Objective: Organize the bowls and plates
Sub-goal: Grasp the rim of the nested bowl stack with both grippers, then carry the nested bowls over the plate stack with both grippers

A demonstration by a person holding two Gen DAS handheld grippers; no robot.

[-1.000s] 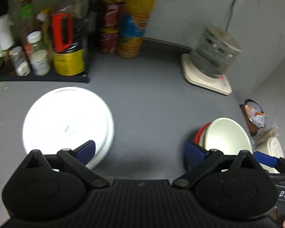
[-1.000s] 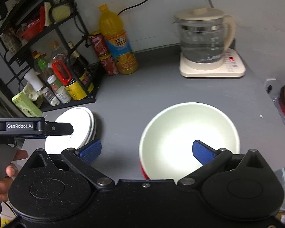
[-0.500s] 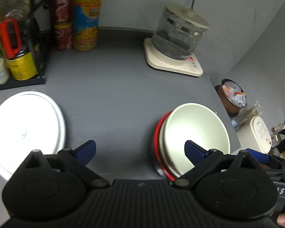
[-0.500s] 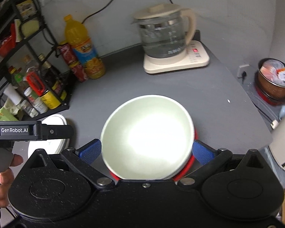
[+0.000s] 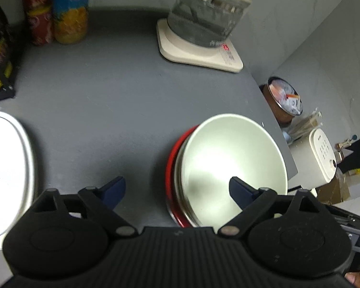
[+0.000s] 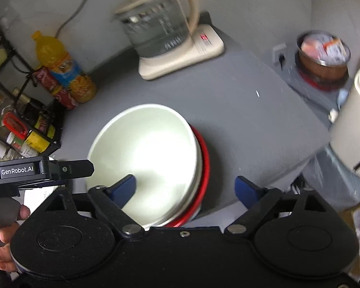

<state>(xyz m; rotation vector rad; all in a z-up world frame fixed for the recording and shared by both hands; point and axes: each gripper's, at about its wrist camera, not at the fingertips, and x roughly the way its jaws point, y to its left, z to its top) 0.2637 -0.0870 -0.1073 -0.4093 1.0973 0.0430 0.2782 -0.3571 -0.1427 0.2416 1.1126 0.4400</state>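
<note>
Left gripper (image 5: 177, 190): jaws wide, holding nothing, right fingertip over the white bowl (image 5: 232, 163). Right gripper (image 6: 186, 190): jaws wide, holding nothing, left fingertip over the same bowl. The bowl sits nested in a red bowl (image 6: 205, 165) on the grey countertop (image 5: 112, 100). White plates (image 5: 4, 168) lie well apart at left

Each gripper, the left gripper (image 5: 177, 189) and the right gripper (image 6: 186, 189), is black plastic with two round bumps, silver screws and blue fingertips (image 6: 122, 189). At the left edge of the right view, a white "GenRobot.AI" label (image 6: 16, 170) sits above bare fingers (image 6: 2, 259).
</note>
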